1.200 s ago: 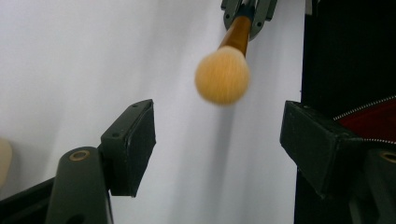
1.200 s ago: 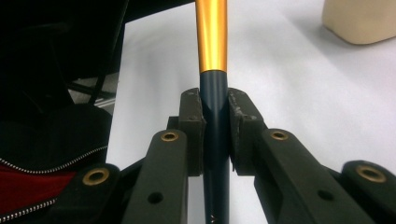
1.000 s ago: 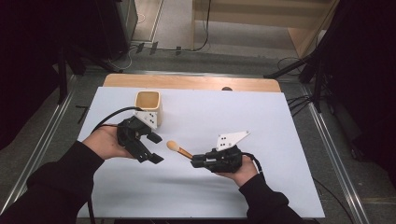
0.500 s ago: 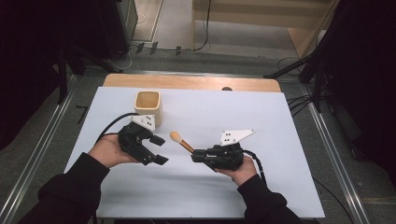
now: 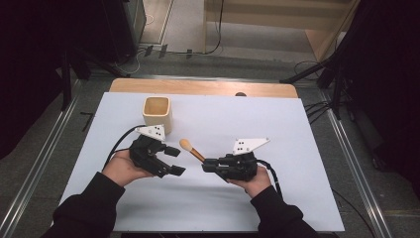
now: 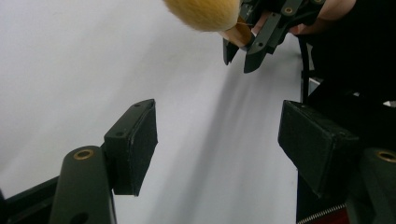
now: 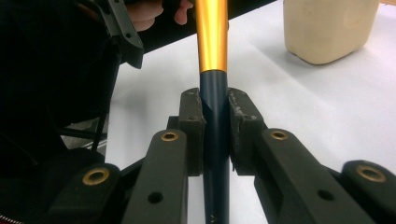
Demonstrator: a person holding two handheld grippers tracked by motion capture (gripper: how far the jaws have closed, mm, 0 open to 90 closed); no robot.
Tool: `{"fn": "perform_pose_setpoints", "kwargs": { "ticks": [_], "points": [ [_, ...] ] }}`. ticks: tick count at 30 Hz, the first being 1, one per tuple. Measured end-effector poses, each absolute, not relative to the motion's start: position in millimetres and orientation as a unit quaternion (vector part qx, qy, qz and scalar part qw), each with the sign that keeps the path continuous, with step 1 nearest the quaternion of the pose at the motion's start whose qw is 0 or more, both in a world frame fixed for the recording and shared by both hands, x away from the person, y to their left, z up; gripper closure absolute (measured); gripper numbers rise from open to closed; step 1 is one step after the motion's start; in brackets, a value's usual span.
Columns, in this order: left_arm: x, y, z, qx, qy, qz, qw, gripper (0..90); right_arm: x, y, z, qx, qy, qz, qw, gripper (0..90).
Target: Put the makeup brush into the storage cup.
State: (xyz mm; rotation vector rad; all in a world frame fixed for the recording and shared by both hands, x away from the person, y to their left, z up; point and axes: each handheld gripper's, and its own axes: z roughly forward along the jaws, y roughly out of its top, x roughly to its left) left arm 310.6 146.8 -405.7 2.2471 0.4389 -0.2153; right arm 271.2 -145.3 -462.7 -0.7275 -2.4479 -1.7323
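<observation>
On the white table (image 5: 297, 188), right gripper (image 5: 208, 165) clamps an unlabelled brush (image 5: 190, 148).

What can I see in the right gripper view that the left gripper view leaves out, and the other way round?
The right gripper view gives the brush's dark blue handle pinched between the right tongs, its gold collar above, and the cream cup on the table. The left gripper view gives the brush's fluffy tan head and the left tongs standing open with nothing between them. Both share the white table cover and a glimpse of the other hand's tongs farther off.
</observation>
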Motion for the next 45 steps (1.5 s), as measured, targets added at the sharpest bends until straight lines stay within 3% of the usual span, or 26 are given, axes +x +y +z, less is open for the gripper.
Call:
{"fn": "perform_pose_setpoints", "kwargs": {
  "ticks": [12,30,32,45],
  "points": [
    [304,146,-417,0.854,0.214,-0.083,0.467,37.7,271,-143,-464,-0.240,-0.790,-0.563,0.029,78.9],
    [296,141,-427,0.811,0.255,-0.088,0.519,38.6,270,-139,-466,-0.248,-0.785,-0.567,0.027,78.9],
    [296,141,-428,0.808,0.256,-0.090,0.523,43.6,270,-138,-467,-0.248,-0.784,-0.568,0.026,78.9],
    [294,138,-429,0.790,0.280,-0.086,0.539,51.9,269,-133,-468,-0.254,-0.779,-0.573,0.025,78.9]
  ]
}}
